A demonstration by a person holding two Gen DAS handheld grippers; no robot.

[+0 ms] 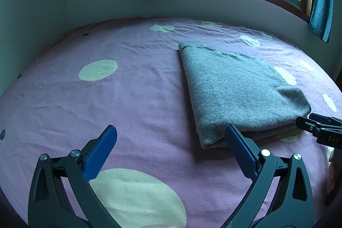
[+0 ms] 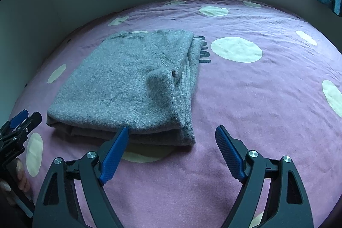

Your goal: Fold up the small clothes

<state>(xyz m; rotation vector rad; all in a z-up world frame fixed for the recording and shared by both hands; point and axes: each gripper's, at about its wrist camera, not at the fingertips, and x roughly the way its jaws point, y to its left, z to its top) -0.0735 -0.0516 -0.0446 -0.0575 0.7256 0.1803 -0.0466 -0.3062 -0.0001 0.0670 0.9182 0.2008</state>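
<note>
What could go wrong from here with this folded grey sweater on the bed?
1. A rib-knit piece pokes out along the right side of the grey sweater; lifting the stack may let it slide loose and undo the fold.
2. Both the left gripper and right gripper hang open at the near edge; closing on only the top layer could peel it back.
3. The purple sheet is wrinkled and soft, so a low grab may pinch it too.

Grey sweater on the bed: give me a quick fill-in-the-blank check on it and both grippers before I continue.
1. The grey sweater lies ____ on the purple bedsheet.
2. The left gripper has its jaws ____.
3. The right gripper holds ____.
4. The bedsheet's pale spots are ____ in shape.

Missing words: folded; open; nothing; round
</note>
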